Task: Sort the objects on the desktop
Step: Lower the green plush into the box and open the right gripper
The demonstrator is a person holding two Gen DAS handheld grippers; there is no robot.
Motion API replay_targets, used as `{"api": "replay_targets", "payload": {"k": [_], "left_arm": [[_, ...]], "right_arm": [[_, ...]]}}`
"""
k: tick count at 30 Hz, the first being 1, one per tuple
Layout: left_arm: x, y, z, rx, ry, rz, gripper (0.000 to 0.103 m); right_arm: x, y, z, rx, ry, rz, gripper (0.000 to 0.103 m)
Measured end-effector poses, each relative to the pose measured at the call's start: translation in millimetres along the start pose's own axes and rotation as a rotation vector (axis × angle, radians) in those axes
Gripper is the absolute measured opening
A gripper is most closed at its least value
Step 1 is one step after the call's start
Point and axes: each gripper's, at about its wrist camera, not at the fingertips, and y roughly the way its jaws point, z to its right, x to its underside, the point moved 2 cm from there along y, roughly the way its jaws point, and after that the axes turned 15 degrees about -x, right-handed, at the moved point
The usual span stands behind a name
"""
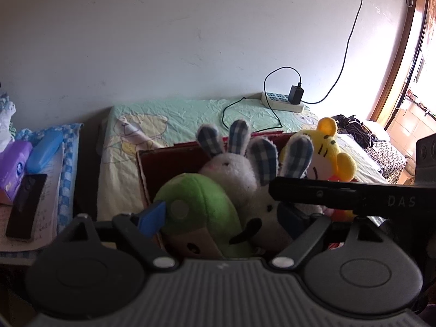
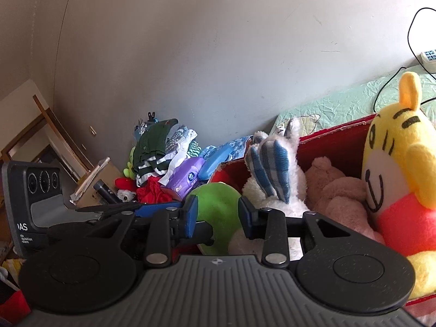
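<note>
Two grippers hover over a red cardboard box [image 1: 174,152] packed with soft toys. The box sits on a bed covered by a pale green cartoon sheet [image 1: 174,114], close to its near edge.

From the left wrist view, the left gripper [image 1: 220,218] has its blue-padded fingers [image 1: 152,215] spread wide on either side of a green plush toy [image 1: 201,207], which sits at the box's near left corner. Whether the pads actually touch the toy I cannot tell. Right behind the green toy, a white rabbit plush [image 1: 231,169] with checked blue ears leans against it, and a second such rabbit [image 1: 268,204] lies just beside, partly hidden by the dark body of the other tool. A yellow tiger plush [image 1: 329,150] stands upright at the box's far right corner.

From the right wrist view, the right gripper [image 2: 218,214] is also parted, holding nothing, with the green toy's top showing in the gap between its fingers. A pink plush [image 2: 335,188] lies inside the box between the rabbit and the tiger.

At the bed's far edge, a white power strip [image 1: 280,102] carries a black charger [image 1: 296,94]. On a separate surface left of the bed rest a purple tissue pack [image 1: 13,163], a blue case [image 1: 45,151] and a black phone [image 1: 26,204].
</note>
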Motion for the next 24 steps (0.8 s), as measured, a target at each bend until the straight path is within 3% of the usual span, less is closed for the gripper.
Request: {"api": "replay_targets", "payload": {"k": [6, 12, 24], "left_arm": [[-9.0, -2.6, 13.8, -0.037, 0.002, 0.006, 0.093], [-14.4, 1.8, 37.1, -0.156, 0.067, -0.055, 0.098], [-14.8, -0.1, 57.6, -0.230, 0.053, -0.113, 0.099]], "right_arm": [[-2.9, -20.6, 0.6, 0.043, 0.000, 0.044, 0.037], [1.9, -35.6, 2.8, 0.118, -0.005, 0.047, 0.037], [14.1, -59.6, -11.2, 0.235, -0.048, 0.064, 0.038]]}}
